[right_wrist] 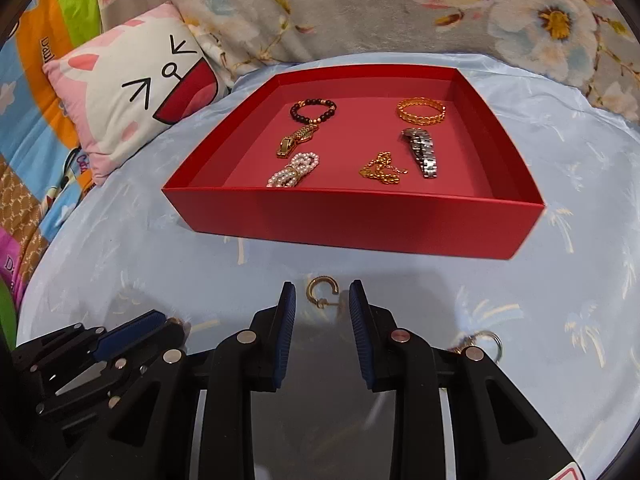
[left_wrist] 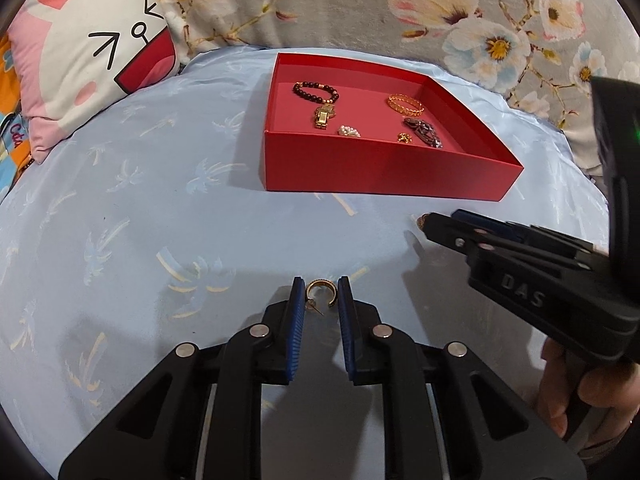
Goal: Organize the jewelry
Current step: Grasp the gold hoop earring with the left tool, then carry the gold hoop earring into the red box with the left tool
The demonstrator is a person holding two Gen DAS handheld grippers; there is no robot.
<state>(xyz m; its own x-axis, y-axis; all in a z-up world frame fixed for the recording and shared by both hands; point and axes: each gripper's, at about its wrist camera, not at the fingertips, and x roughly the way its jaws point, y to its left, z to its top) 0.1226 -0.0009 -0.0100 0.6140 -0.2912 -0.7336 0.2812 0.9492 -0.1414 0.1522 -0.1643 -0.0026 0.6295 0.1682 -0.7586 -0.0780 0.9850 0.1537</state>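
- The left gripper (left_wrist: 321,290) sits low over the pale blue sheet (left_wrist: 140,208), its two blue-padded fingers (left_wrist: 297,304) spread apart, with a small gold hoop earring (left_wrist: 321,293) lying on the sheet between the tips. The pads stand just beside the hoop on either side; whether either one touches it cannot be told.
- The right gripper (right_wrist: 322,300) is likewise spread, its fingers (right_wrist: 286,312) either side of a second gold hoop earring (right_wrist: 322,289) that lies on the sheet just past the tips and is not pinched.
- In the left wrist view the right gripper (left_wrist: 434,222) comes in from the right edge, held by a hand (left_wrist: 568,392) low in the corner; a small gold piece shows just at its tip.
- In the right wrist view the left gripper (right_wrist: 168,326) lies low at the left, and a silver ring (right_wrist: 486,342) rests on the sheet near the right finger's outer side.
- Farther off stands an open red box (right_wrist: 360,220), well apart from both earrings.
- Inside it lie a dark bead bracelet (right_wrist: 314,110), a gold watch band (right_wrist: 296,140), a pearl piece (right_wrist: 294,170), a gold chain (right_wrist: 380,170), a silver watch band (right_wrist: 420,150) and a gold bangle (right_wrist: 420,112).
- Beyond the box are a cartoon-face pillow (right_wrist: 132,92) at the left and a flowered blanket (right_wrist: 360,8) across the back.
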